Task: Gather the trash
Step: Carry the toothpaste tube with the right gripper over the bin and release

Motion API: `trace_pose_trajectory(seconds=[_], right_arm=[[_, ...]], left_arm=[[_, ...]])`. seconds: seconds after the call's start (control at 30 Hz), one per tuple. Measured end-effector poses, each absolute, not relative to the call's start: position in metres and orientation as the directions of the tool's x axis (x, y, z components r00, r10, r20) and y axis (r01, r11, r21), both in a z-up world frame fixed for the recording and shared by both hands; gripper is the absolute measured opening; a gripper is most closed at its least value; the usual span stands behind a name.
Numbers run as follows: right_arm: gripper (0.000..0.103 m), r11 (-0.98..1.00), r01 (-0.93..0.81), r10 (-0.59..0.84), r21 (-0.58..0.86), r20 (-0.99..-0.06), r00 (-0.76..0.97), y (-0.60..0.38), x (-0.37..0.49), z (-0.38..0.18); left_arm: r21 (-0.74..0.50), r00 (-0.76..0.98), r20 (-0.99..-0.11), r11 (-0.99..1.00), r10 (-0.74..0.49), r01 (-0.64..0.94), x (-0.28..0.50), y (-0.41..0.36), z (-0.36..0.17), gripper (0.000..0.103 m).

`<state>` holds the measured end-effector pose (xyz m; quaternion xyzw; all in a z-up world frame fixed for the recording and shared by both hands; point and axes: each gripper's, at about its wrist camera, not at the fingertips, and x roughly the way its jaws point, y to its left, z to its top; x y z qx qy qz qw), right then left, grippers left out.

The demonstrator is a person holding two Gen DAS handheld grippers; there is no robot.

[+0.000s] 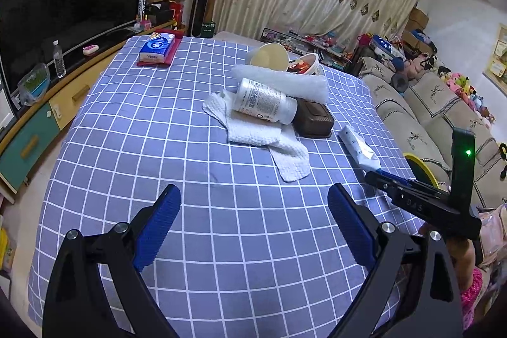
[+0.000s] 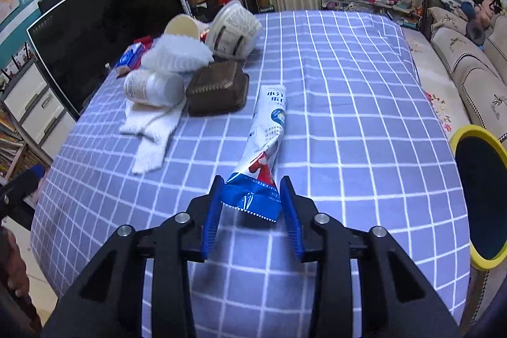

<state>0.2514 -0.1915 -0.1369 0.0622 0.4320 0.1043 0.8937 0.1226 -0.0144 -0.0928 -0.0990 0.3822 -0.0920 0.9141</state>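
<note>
A pile of trash lies mid-table: a white bottle [image 1: 264, 100], crumpled paper towel [image 1: 253, 129], brown plastic box [image 1: 312, 117], white foam wrap [image 1: 285, 81] and two paper cups [image 1: 272, 54]. A white and blue snack wrapper [image 2: 267, 132] lies apart to the right; it also shows in the left wrist view [image 1: 358, 146]. My right gripper [image 2: 252, 200] is shut on the wrapper's near blue end, low over the cloth. My left gripper [image 1: 253, 205] is open and empty above the near side of the table.
The table wears a blue checked cloth [image 1: 158, 148]. A tissue pack [image 1: 157, 45] sits on a red tray at the far left corner. A yellow-rimmed bin [image 2: 478, 195] stands off the table's right edge, beside a sofa [image 1: 427, 116]. A TV [image 1: 63, 5] stands left.
</note>
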Motion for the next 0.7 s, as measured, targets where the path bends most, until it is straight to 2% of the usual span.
trace_pose_trajectory(seconds=[0.17, 0.23, 0.27, 0.3, 0.4, 0.5, 0.53, 0.6, 0.7], right_arm=[[0.038, 0.968, -0.137, 0.251, 0.212, -0.762, 0.597, -0.201, 0.245, -0.149], [0.057, 0.967, -0.149, 0.255, 0.207, -0.759, 0.599, -0.199, 0.243, -0.147], [0.077, 0.963, -0.148, 0.268, 0.225, -0.748, 0.607, -0.201, 0.243, -0.144], [0.081, 0.958, -0.149, 0.283, 0.244, -0.741, 0.609, -0.202, 0.243, -0.141], [0.081, 0.952, -0.13, 0.296, 0.276, -0.734, 0.611, -0.208, 0.251, -0.132], [0.079, 0.977, -0.078, 0.202, 0.198, -0.748, 0.632, -0.207, 0.264, -0.124], [0.076, 0.985, -0.066, 0.166, 0.16, -0.758, 0.631, -0.204, 0.27, -0.125], [0.06, 0.991, -0.061, 0.133, 0.121, -0.783, 0.608, -0.199, 0.281, -0.132], [0.051, 0.995, -0.057, 0.104, 0.087, -0.805, 0.584, -0.19, 0.292, -0.142]], left_arm=[[-0.244, 0.687, -0.684, 0.965, -0.244, 0.1, 0.124, -0.021, -0.094, 0.093], [-0.24, 0.686, -0.686, 0.965, -0.244, 0.103, 0.124, -0.023, -0.094, 0.093], [-0.239, 0.686, -0.685, 0.965, -0.245, 0.106, 0.124, -0.025, -0.094, 0.093], [-0.238, 0.687, -0.684, 0.965, -0.245, 0.107, 0.124, -0.025, -0.093, 0.093], [-0.234, 0.693, -0.678, 0.966, -0.243, 0.11, 0.122, -0.026, -0.091, 0.093], [-0.236, 0.692, -0.679, 0.965, -0.245, 0.111, 0.122, -0.025, -0.091, 0.093], [-0.237, 0.691, -0.68, 0.965, -0.246, 0.111, 0.122, -0.025, -0.091, 0.093], [-0.238, 0.688, -0.681, 0.965, -0.248, 0.113, 0.122, -0.026, -0.091, 0.093], [-0.236, 0.689, -0.682, 0.965, -0.247, 0.112, 0.122, -0.026, -0.091, 0.093]])
